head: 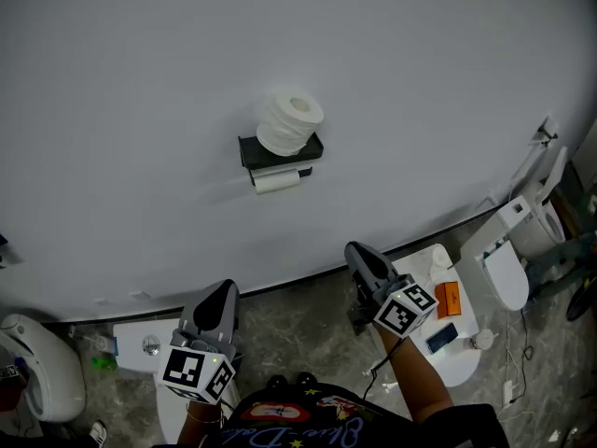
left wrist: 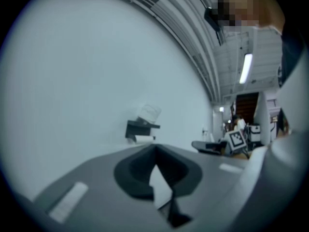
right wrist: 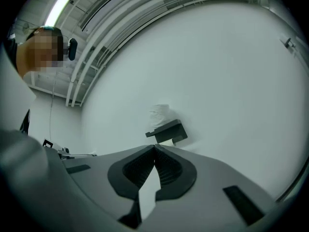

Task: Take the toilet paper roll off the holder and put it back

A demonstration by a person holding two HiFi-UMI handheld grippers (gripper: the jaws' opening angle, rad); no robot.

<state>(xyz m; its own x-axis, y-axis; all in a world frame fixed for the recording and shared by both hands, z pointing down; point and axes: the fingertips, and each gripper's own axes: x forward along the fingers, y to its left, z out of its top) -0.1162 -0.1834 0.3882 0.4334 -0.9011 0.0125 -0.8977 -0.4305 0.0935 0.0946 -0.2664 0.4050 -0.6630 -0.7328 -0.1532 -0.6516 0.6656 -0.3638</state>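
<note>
While both pairs of jaws sit clenched tip to tip, nothing gripped: right gripper (right wrist: 154,148), left gripper (left wrist: 155,149). Both held low, pointing at grey wall (head: 140,110), well apart from it. Ahead, between my two grippers: black holder (head: 280,149) fixed to wall. Toilet paper roll (head: 277,182) hangs just under holder's shelf. Larger spare roll (head: 290,121) stands upright on shelf top, core facing up. White toilet (head: 508,269) far right, by floor.
</note>
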